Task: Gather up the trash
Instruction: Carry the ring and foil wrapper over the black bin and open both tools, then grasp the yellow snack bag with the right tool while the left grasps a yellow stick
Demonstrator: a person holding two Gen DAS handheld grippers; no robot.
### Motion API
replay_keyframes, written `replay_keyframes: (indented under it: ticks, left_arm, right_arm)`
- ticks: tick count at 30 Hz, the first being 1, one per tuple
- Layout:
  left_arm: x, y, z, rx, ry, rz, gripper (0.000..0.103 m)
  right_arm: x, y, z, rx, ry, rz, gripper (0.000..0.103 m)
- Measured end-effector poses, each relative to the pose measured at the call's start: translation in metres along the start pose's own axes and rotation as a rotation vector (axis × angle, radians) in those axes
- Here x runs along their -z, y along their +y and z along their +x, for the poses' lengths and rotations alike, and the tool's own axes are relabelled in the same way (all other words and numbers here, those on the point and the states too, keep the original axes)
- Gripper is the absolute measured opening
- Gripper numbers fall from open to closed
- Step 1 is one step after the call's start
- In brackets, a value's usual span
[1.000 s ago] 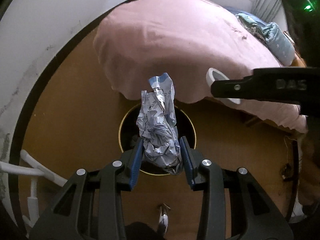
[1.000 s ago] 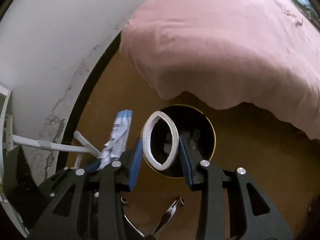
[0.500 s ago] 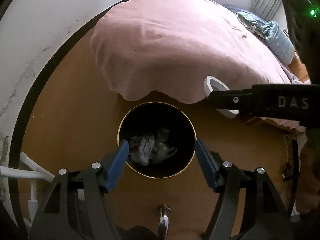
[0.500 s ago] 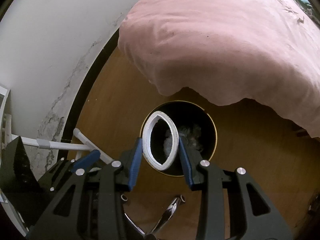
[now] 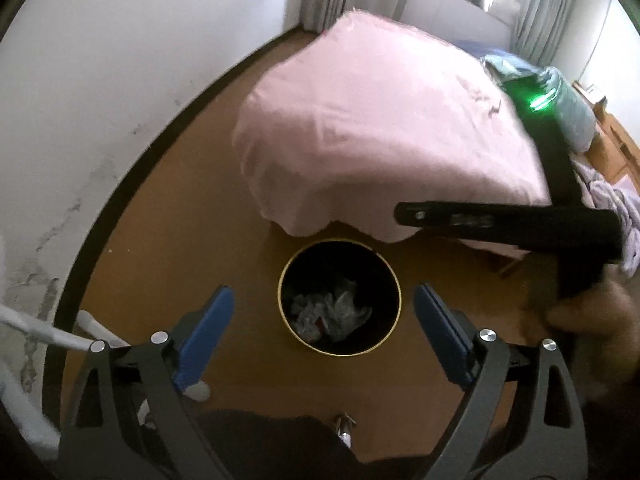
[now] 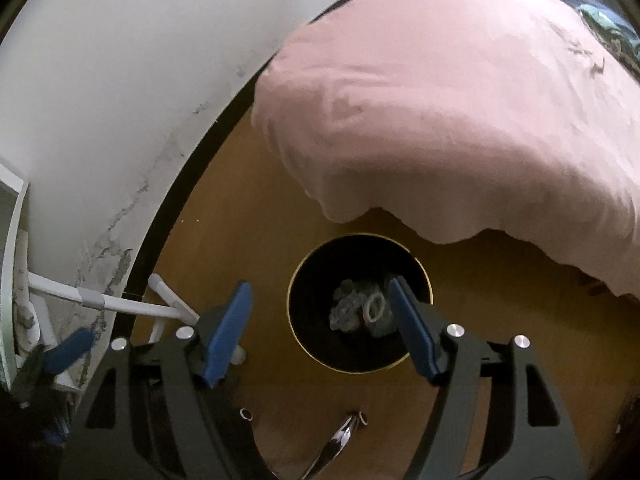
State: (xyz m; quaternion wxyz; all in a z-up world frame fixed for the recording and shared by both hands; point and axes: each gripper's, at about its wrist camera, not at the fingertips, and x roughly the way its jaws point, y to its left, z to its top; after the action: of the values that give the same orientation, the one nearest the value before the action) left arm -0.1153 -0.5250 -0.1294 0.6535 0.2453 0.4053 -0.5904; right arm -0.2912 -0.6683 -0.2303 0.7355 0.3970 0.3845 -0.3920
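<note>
Left wrist view: the left hand-held gripper (image 5: 324, 332) is wide open, its jaws have just been opening, and nothing is between the blue pads (image 5: 206, 336). Below it stands the round black trash bin (image 5: 394, 276) w/ a gold rim, on the brown floor (image 5: 168, 248), just beside the near corner of the bed. Inside the bin lies the crumpled wrapper (image 5: 330, 310), grey-white, together w/ other scraps; a small red bit shows under it. The bed has a pink cover (image 5: 372, 132) whose edge hangs down close to the far rim of the bin. At the right side the right hand-held gripper (image 5: 404, 212) is seen from the side, black and blurred, its tip above the edge of the cover; the person's hand (image 5: 592, 320) holds it. White tubes of a rack (image 5: 52, 332) are at the left, near the white wall (image 5: 100, 72).

Right wrist view: the right hand-held gripper (image 6: 320, 320) is also open, its jaws have just been opening, w/ no thing between the pads. Straight below it is the same bin (image 6: 304, 332), and the white ring (image 6: 376, 306) lies in it, on top of the crumpled wrapper (image 6: 348, 308). A blue pad of the left hand-held gripper (image 6: 68, 350) shows at the lower left, approx. in front of the white rack (image 6: 120, 304). The pink cover (image 6: 460, 100) fills the upper right.
</note>
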Motion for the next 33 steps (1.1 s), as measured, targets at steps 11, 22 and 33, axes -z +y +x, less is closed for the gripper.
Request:
replay_keyframes:
  ticks: [11,22,33]
  left_arm:
    - [0.074,0.079,-0.202,-0.164,-0.11,-0.094,0.094]
    - [0.247,0.228,-0.348,-0.592,-0.148,-0.586,0.094]
    - [0.34,0.268,-0.423,-0.662,-0.206,-0.918,0.094]
  right_arm:
    - [0.027,0.14,-0.074,-0.116,-0.16,-0.337,0.08]
    - [0.156,0.409,-0.14,-0.533,-0.118,-0.962,0.081]
    - [0.236,0.622,-0.167,-0.659,-0.119,-1.417,0.081]
